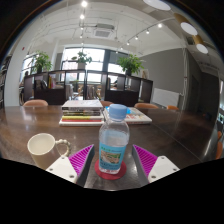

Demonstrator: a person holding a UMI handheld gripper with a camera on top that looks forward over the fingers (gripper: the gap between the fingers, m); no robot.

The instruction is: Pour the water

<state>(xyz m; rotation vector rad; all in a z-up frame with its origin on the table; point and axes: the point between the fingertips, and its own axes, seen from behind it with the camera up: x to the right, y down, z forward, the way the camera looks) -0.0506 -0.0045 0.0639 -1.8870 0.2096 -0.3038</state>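
Observation:
A clear plastic water bottle (113, 145) with a blue cap and a pale label stands upright on a red coaster (112, 176) on the dark wooden table (170, 135). It stands between my two fingers, whose magenta pads (81, 158) show at either side with a gap to the bottle. My gripper (113, 160) is open around it. A white mug (42, 147) stands on the table to the left of the bottle, just beyond the left finger.
A stack of books (83, 112) lies on the table beyond the bottle, with a flat book or paper (138, 116) beside it. Chairs (36, 103) line the far side. Plants and large windows (95, 58) stand in the background.

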